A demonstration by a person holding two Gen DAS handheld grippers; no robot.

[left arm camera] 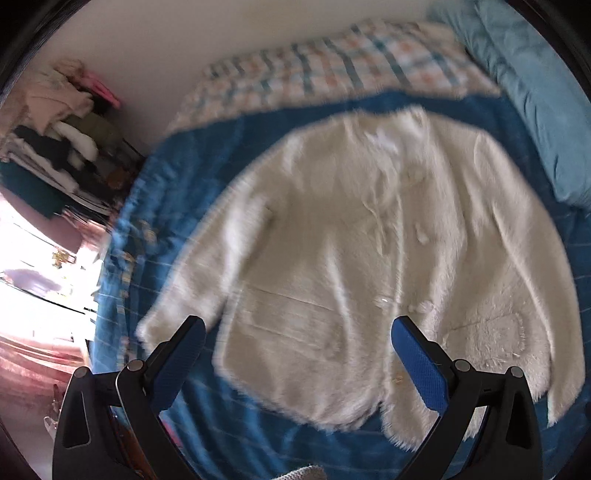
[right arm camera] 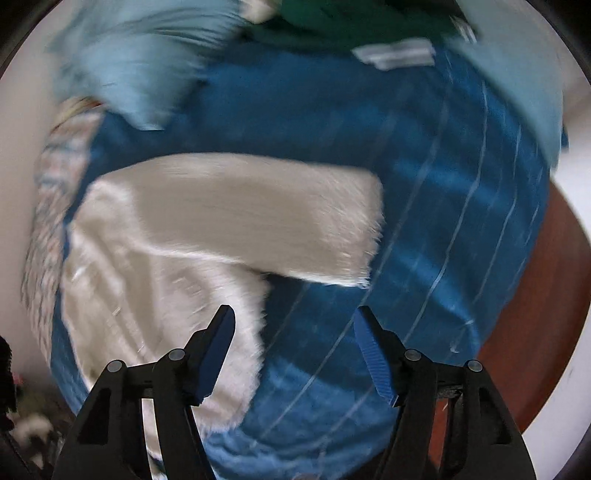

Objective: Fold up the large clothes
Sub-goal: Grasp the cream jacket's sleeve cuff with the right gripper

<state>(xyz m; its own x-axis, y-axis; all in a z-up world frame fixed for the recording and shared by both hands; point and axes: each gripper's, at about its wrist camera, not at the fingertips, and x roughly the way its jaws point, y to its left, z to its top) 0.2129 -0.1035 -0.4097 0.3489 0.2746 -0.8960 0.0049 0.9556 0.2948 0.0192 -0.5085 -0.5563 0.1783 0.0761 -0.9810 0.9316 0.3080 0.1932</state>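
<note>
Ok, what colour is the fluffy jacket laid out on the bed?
Cream-white fluffy jacket, clearest in the left wrist view, on a blue bedspread.

No writing can be read in either view; the white tag (right arm camera: 395, 55) on the green cloth (right arm camera: 354, 22) at the far end of the bed is too blurred to make out.
</note>
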